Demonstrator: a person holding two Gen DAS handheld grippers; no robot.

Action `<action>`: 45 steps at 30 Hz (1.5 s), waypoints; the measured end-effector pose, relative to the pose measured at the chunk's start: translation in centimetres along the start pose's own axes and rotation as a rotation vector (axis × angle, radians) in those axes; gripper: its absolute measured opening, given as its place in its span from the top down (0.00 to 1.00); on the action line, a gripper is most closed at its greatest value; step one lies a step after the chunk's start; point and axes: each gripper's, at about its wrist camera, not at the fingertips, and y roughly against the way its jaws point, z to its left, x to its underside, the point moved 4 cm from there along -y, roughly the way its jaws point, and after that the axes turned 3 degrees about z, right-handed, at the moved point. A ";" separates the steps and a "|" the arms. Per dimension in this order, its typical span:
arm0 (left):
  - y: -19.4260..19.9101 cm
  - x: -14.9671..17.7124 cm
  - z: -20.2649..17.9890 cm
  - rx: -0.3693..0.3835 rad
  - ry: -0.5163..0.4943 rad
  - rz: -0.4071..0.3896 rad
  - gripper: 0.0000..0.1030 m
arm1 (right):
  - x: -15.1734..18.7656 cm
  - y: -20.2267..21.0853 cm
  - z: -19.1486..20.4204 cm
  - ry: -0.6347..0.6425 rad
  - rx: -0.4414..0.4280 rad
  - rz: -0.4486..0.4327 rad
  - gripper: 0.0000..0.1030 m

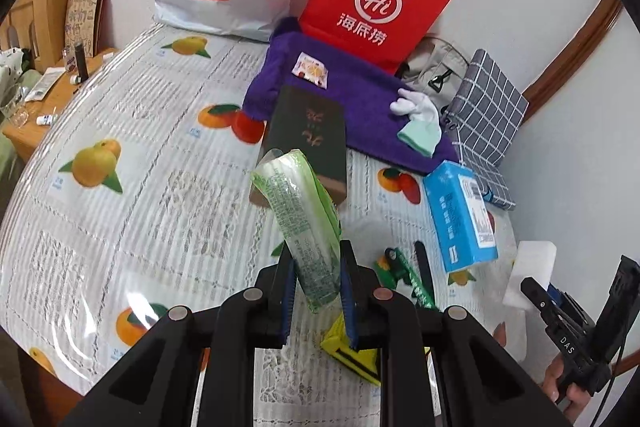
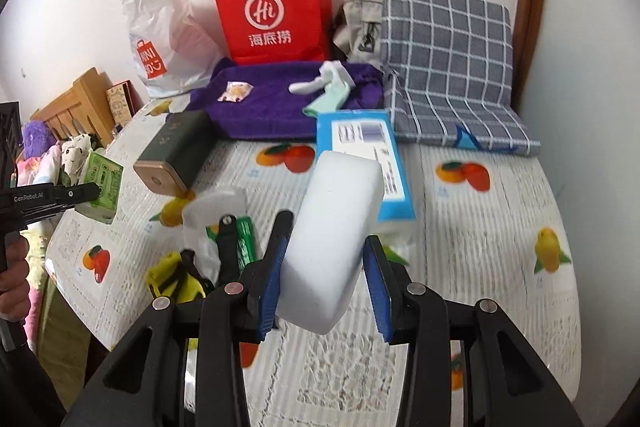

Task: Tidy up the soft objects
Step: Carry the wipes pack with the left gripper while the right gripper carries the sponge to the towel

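Left wrist view: the left tongs are clamped narrowly on a green tissue pack, held above the fruit-print desk. Beyond lie a dark box, a purple towel and a blue tissue pack.

Right wrist view: the right tongs grip a white sponge block part-open, above the desk, in front of the blue tissue pack and a red paper bag.
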 end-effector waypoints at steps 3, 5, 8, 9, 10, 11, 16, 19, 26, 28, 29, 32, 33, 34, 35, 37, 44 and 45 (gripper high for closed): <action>0.1 -1.1 -0.4 -0.001 -0.006 -0.010 0.82 | -1.3 -0.2 0.4 0.014 -0.010 -0.008 0.62; -0.1 -2.1 -0.5 -0.006 -0.011 -0.015 0.82 | -2.3 -0.5 0.7 0.024 -0.016 -0.014 0.62; -0.3 -3.5 -0.8 -0.010 -0.018 -0.020 0.82 | -4.0 -0.8 1.1 0.037 -0.022 -0.029 0.62; -0.3 -3.8 -0.9 -0.011 -0.021 -0.021 0.82 | -4.6 -1.0 1.3 0.040 -0.028 -0.035 0.62; -0.4 -4.3 -0.9 -0.013 -0.026 -0.022 0.82 | -5.1 -1.1 1.3 0.040 -0.033 -0.039 0.62; -0.6 -4.8 -1.0 -0.016 -0.030 -0.022 0.81 | -5.8 -1.3 1.4 0.039 -0.041 -0.044 0.62; -1.6 -6.9 -1.3 -0.025 -0.038 -0.019 0.82 | -8.4 -2.3 1.8 0.033 -0.070 -0.057 0.62; -2.3 -8.1 -1.3 -0.036 -0.036 -0.017 0.81 | -9.9 -3.1 2.0 0.034 -0.083 -0.066 0.61; -3.8 -11.3 -1.3 -0.052 -0.039 -0.013 0.81 | -13.3 -5.5 2.2 0.032 -0.105 -0.075 0.61; -4.3 -12.2 -1.2 -0.059 -0.038 -0.012 0.81 | -14.3 -6.5 2.4 0.031 -0.114 -0.075 0.61; -4.7 -12.6 -1.2 -0.064 -0.039 -0.008 0.81 | -14.8 -7.1 2.4 0.030 -0.117 -0.072 0.61; -5.9 -13.8 -1.3 -0.064 -0.039 0.009 0.81 | -16.0 -8.6 2.6 0.028 -0.126 -0.067 0.61; -6.3 -14.2 -1.3 -0.062 -0.037 0.016 0.81 | -16.2 -8.9 2.6 0.028 -0.129 -0.064 0.61; -6.8 -14.7 -1.4 -0.058 -0.035 0.024 0.81 | -16.6 -9.5 2.6 0.026 -0.132 -0.061 0.61; -7.3 -15.1 -1.4 -0.054 -0.035 0.030 0.81 | -16.9 -9.9 2.7 0.024 -0.133 -0.059 0.61; -8.2 -15.8 -1.6 -0.050 -0.040 0.043 0.81 | -17.6 -11.0 2.6 0.020 -0.136 -0.053 0.61; -11.2 -17.8 -1.8 -0.051 -0.035 0.074 0.81 | -19.5 -14.6 2.4 0.016 -0.138 -0.019 0.61; -11.6 -18.0 -1.8 -0.053 -0.034 0.080 0.81 | -19.7 -15.4 2.5 0.020 -0.142 0.002 0.61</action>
